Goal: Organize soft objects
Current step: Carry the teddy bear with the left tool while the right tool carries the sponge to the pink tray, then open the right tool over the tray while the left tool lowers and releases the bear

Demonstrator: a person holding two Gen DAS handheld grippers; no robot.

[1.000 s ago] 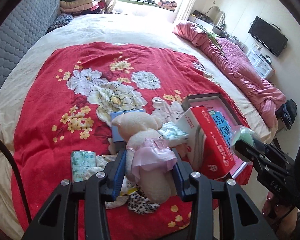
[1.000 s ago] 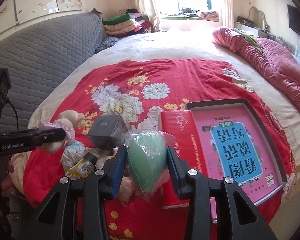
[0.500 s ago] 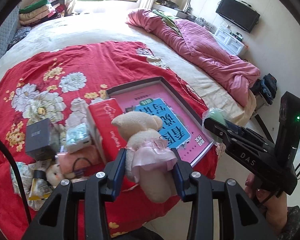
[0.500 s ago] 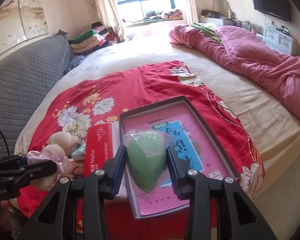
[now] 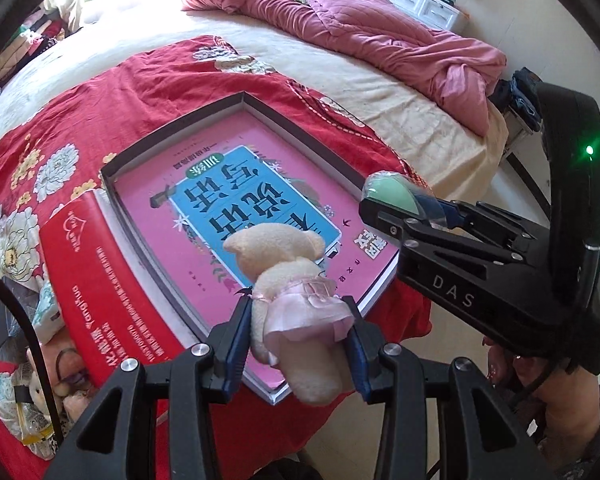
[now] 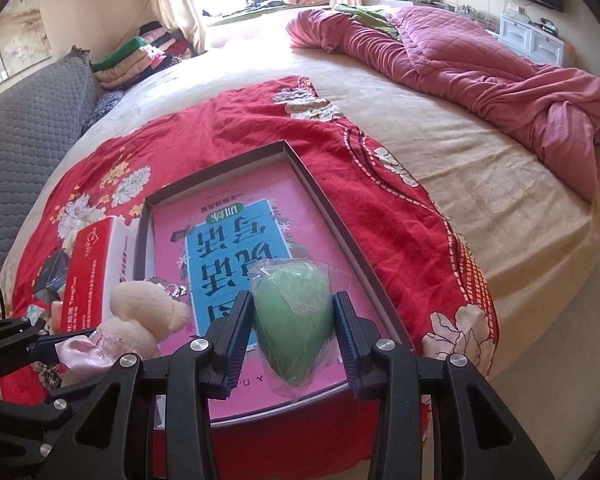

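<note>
Pink-skirted teddy bear [image 5: 288, 300] and green sponge [image 6: 294, 320] over the box [image 6: 320, 200].
Left hand-held gripper [image 5: 296, 344] squeezes the bear; right hand-held gripper [image 6: 294, 340] squeezes the bagged sponge, above the bed [image 6: 440, 152].

Both wrist cameras look down close over the tray [image 5: 172, 300] [image 6: 324, 208] from the bed's near edge. Each faces 12 o'clock; the 2 views share it

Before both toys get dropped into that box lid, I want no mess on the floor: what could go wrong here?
1. The teddy bear in the left gripper hangs over the tray's near corner, which juts past the bed edge; released here, it may fall to the floor.
2. The green sponge is gripped through loose plastic wrap by the right gripper, so it could slip.
</note>
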